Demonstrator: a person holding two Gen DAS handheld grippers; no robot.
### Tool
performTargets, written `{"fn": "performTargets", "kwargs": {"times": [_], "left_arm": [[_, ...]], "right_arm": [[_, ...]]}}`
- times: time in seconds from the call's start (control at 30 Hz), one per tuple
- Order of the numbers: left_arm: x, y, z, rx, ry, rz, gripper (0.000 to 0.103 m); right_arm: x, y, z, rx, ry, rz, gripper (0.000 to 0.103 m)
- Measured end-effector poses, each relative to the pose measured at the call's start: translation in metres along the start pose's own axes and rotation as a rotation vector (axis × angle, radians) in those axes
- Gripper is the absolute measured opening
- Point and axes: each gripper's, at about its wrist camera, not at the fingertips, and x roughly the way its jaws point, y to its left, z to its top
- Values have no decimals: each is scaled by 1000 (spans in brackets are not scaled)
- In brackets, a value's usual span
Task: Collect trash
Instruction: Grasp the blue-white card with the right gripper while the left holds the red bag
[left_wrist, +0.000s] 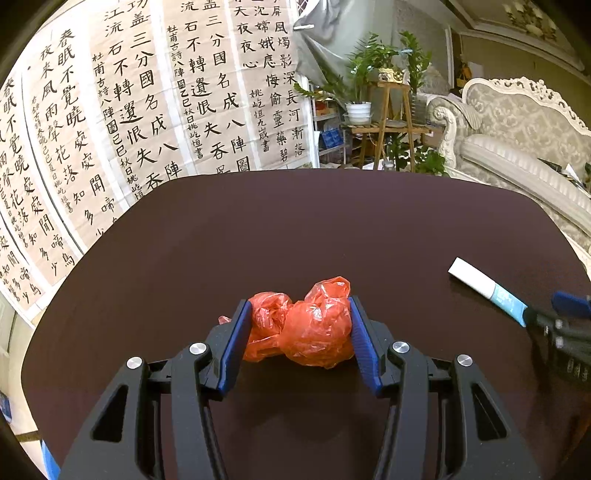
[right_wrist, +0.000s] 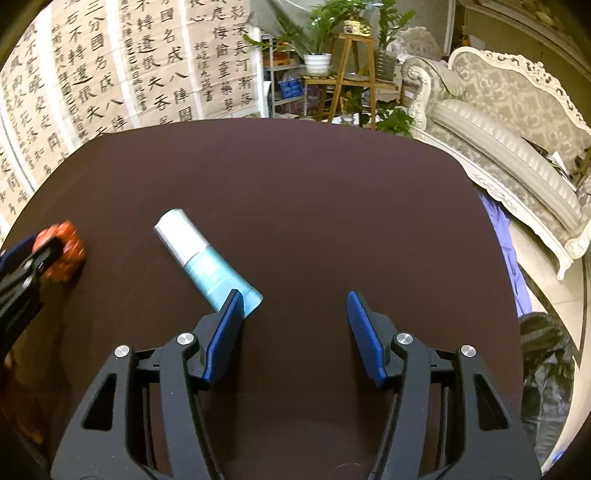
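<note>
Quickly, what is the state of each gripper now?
Left gripper: jaws closed on the crumpled red plastic bag.
Right gripper: jaws open, holding nothing; the blue-white tube lies beside its left finger.

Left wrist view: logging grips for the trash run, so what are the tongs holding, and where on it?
The left tongs clamp the crumpled red plastic bag across its middle, one pad on each side.

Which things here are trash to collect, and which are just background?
Job:
- red bag, crumpled, clamped between the left gripper's pads
- tube, flat on the table, just outside the open right gripper, beside its left finger

Background:
- calligraphy sheets
- potted plants
- sofa
</note>
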Motion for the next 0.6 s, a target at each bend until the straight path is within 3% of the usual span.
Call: {"fn": "performTargets", "kwargs": {"times": [0.3,0.6], "left_arm": [[-8,9,-5,-21,4,-10,52],[-5,9,-5,-22,9,-6,52]], "right_arm": [[-8,19,-9,-51,-13,18,57],[15,34,18,-102,-5,45,58]]}}
